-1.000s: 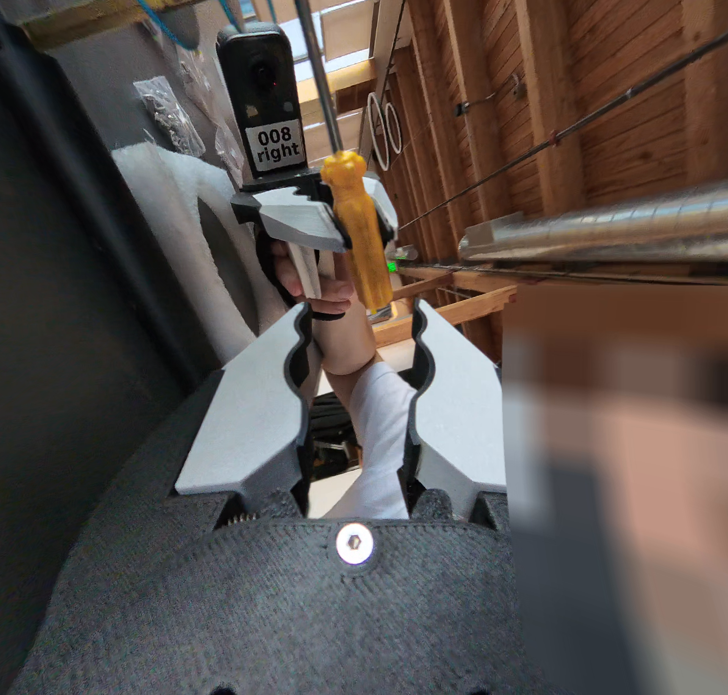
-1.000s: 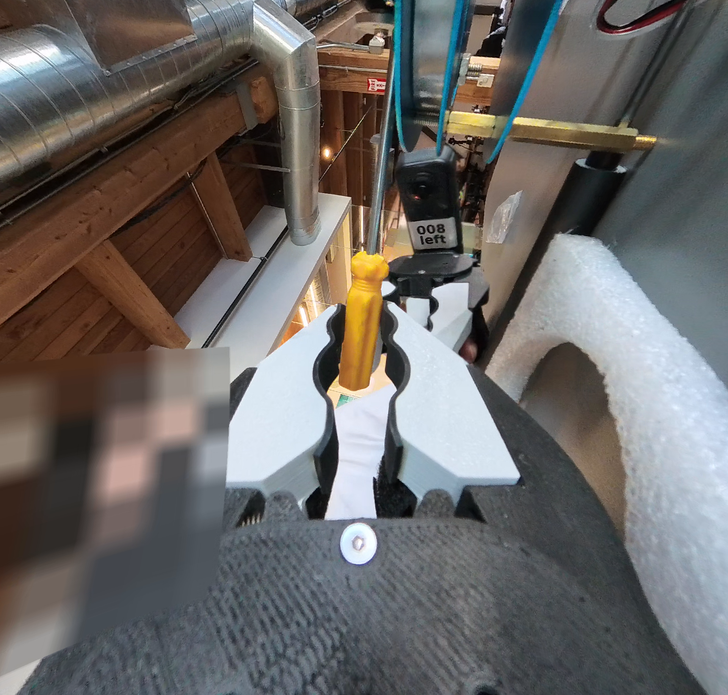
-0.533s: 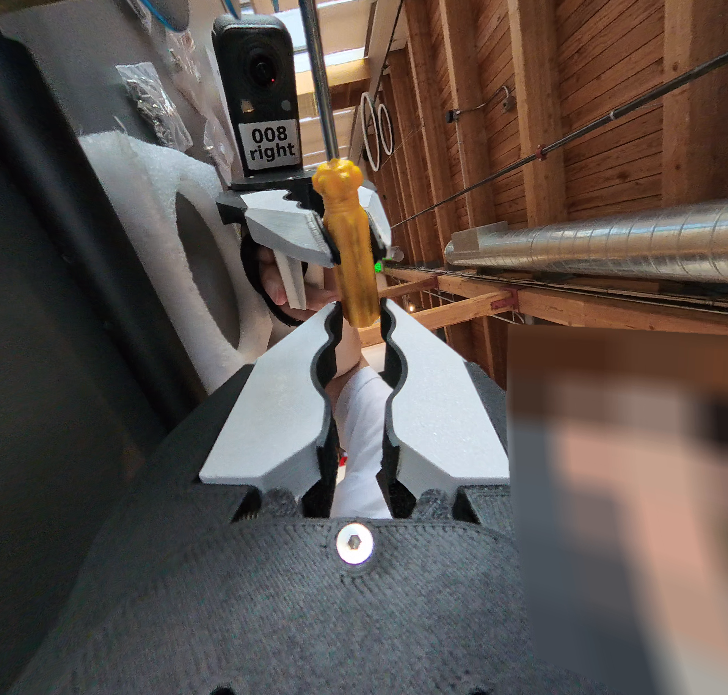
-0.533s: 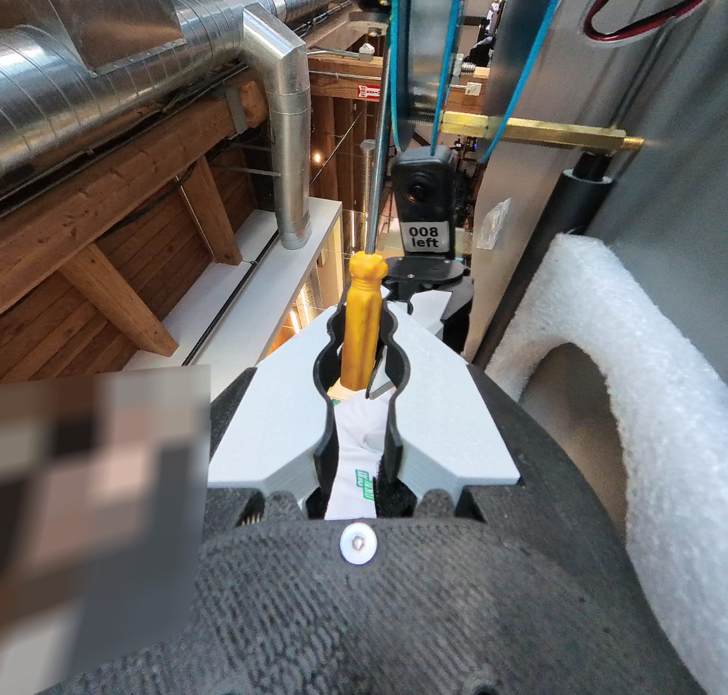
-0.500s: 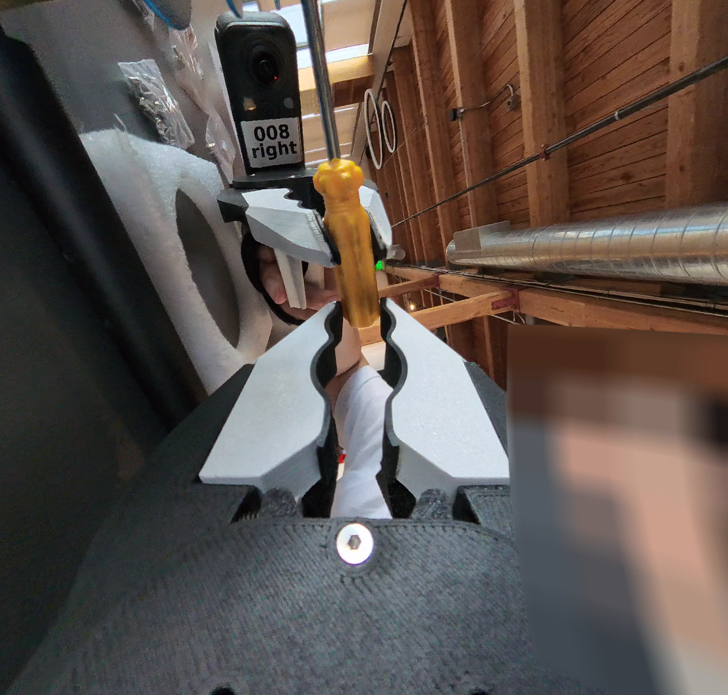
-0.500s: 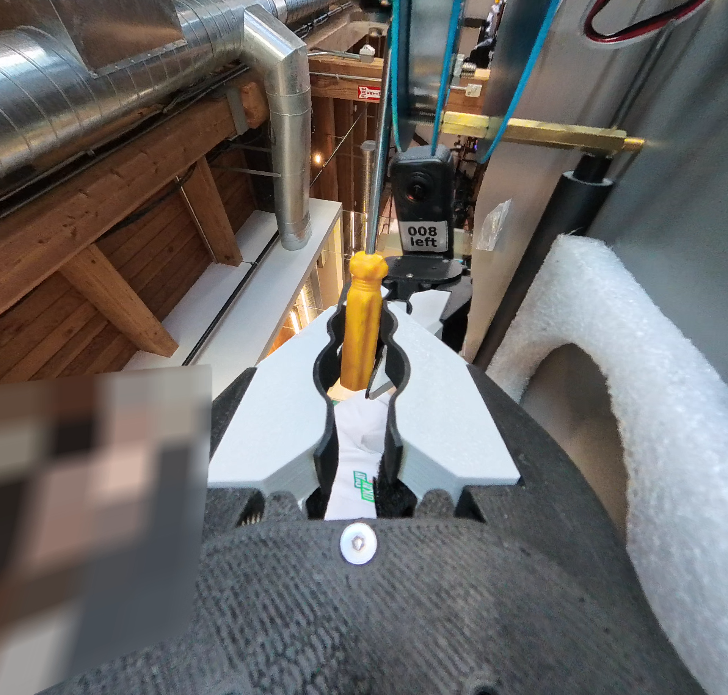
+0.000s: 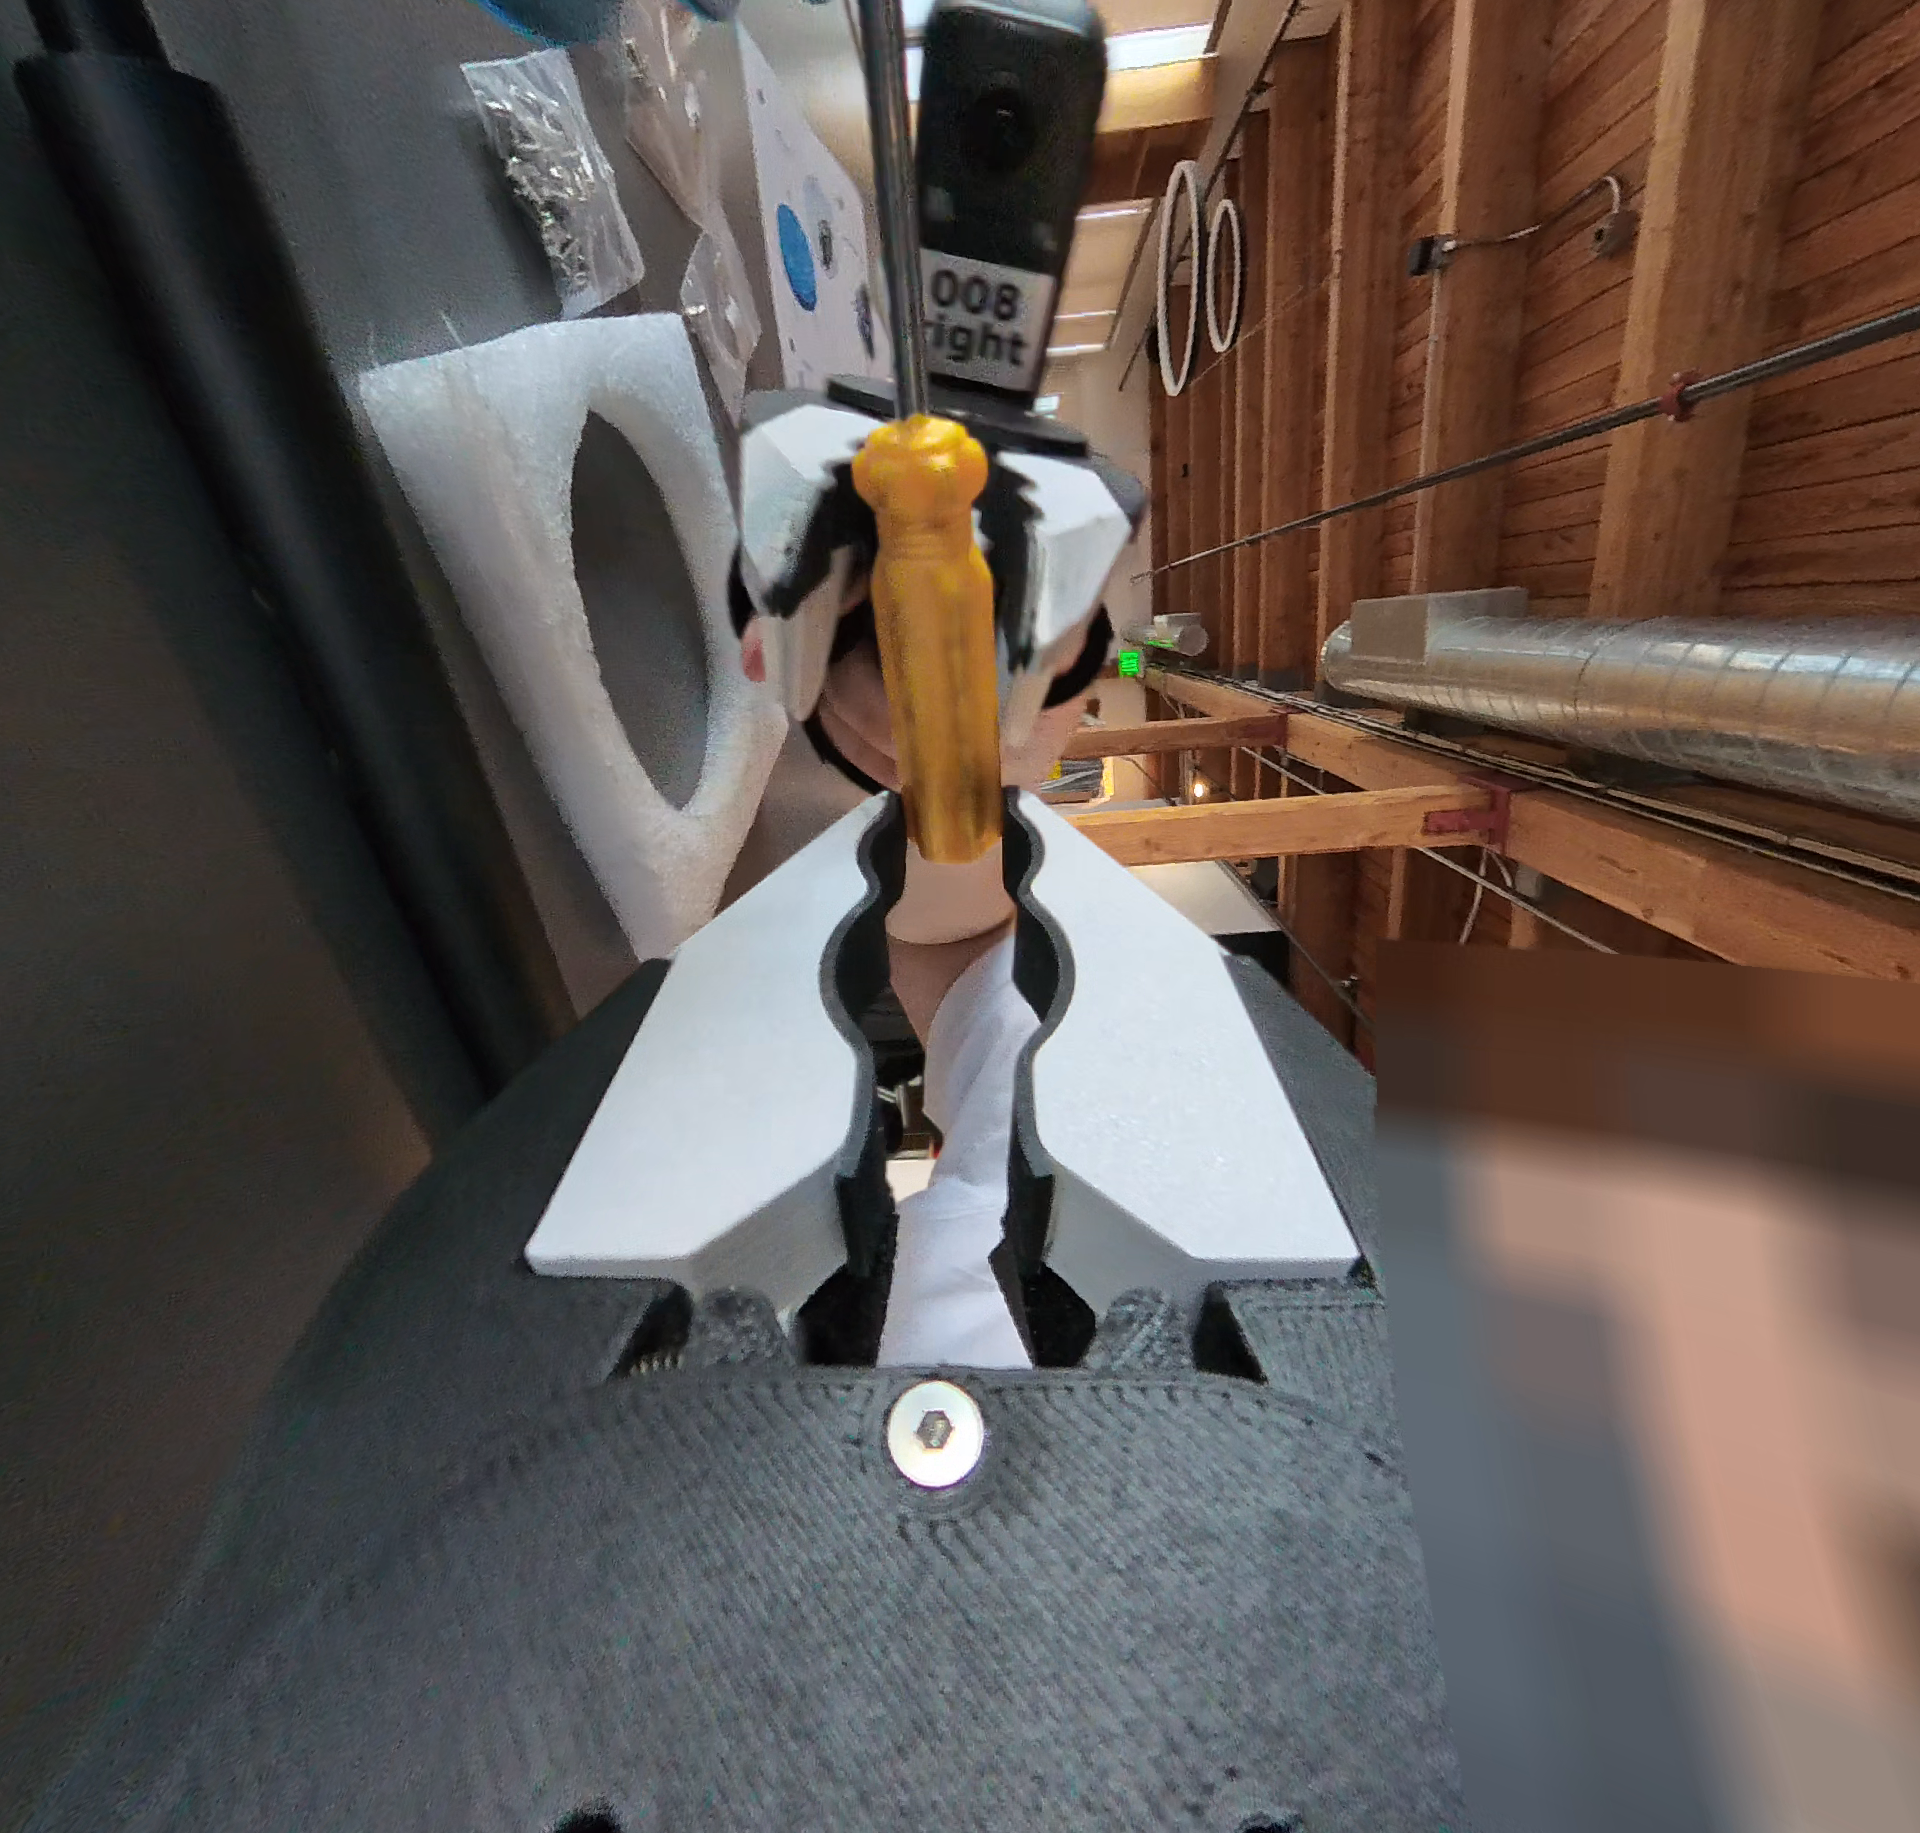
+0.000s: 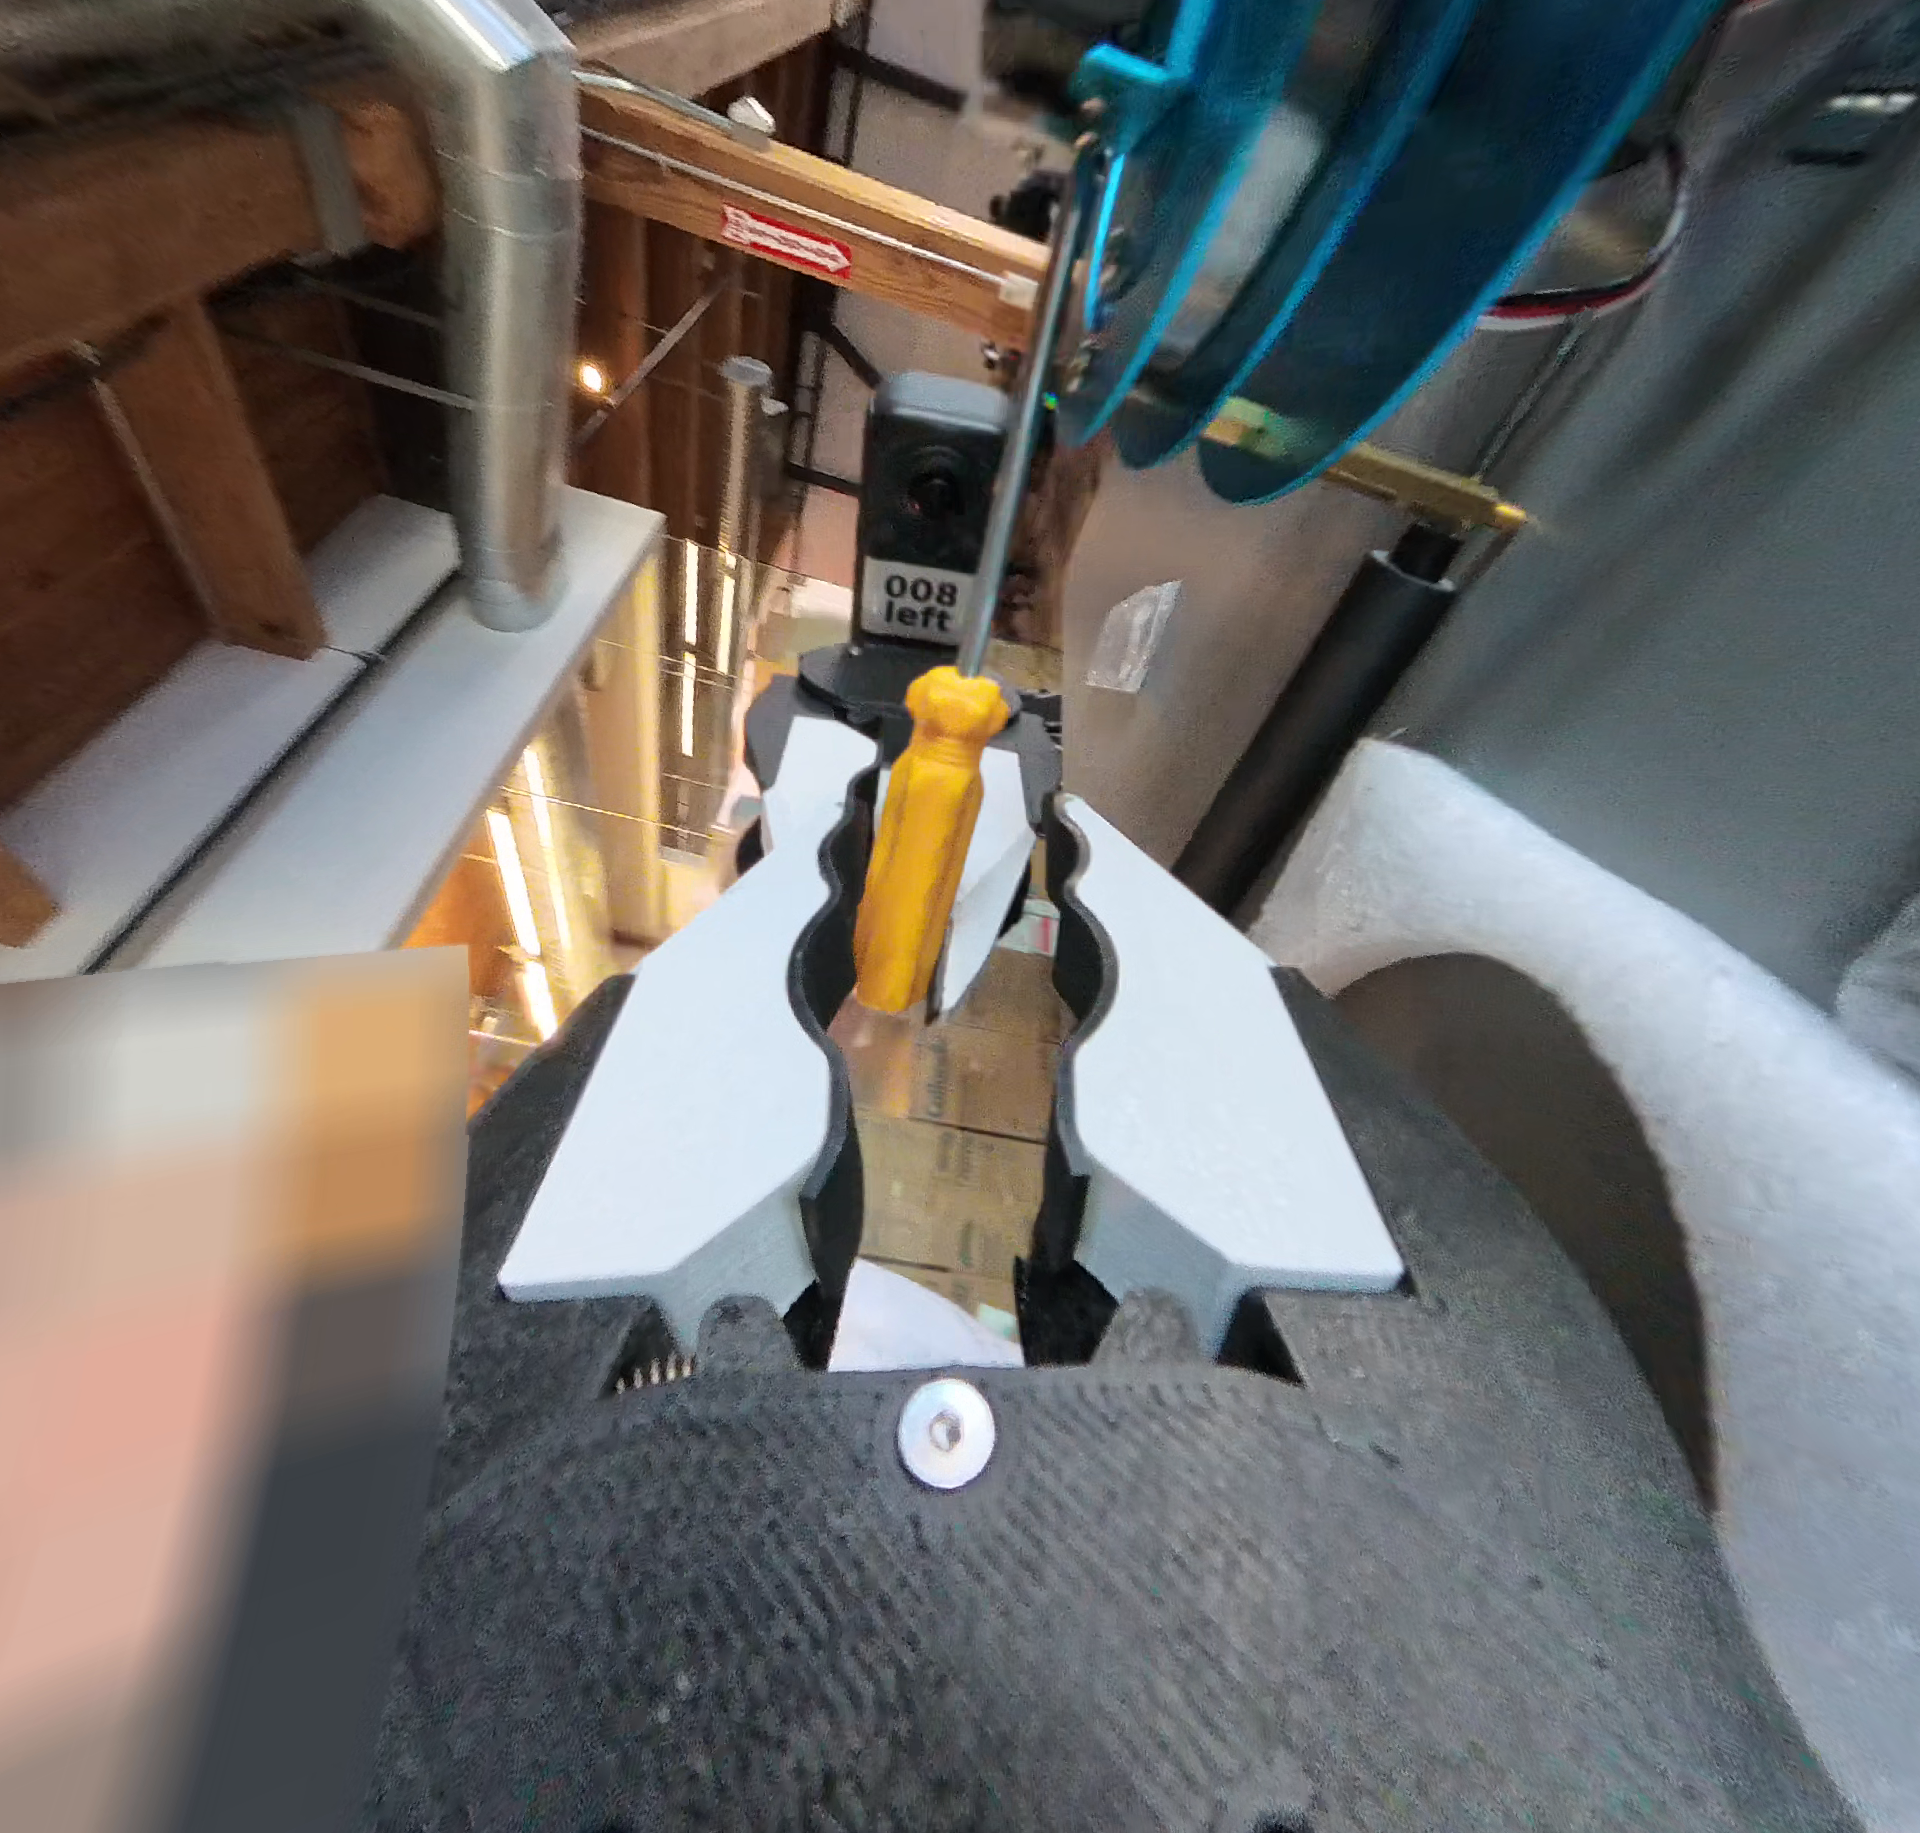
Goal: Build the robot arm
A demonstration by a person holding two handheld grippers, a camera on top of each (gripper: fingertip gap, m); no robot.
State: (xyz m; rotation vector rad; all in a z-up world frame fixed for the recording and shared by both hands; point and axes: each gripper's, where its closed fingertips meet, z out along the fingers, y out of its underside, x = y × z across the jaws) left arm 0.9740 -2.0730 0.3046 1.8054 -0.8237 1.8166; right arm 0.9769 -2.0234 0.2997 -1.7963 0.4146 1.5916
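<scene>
Overhead, ribbed amber screwdriver handle (image 7: 935, 661) pinched by left gripper (image 7: 948, 838), right gripper (image 8: 951, 838) apart

I count one screwdriver (image 7: 938, 640) with a yellow handle and a single steel shaft. I have two grippers: my left gripper (image 7: 943, 827) and my right gripper (image 8: 945, 827), each with two white fingers and each carrying one black camera (image 8: 935, 505). One white foam block (image 7: 582, 578) with one round hole stands beside them. I see two white rings (image 7: 1200, 271) on the wooden wall, one silver duct (image 7: 1662, 692), three blue discs (image 8: 1299, 225), and one brass rod (image 8: 1423, 495).
</scene>
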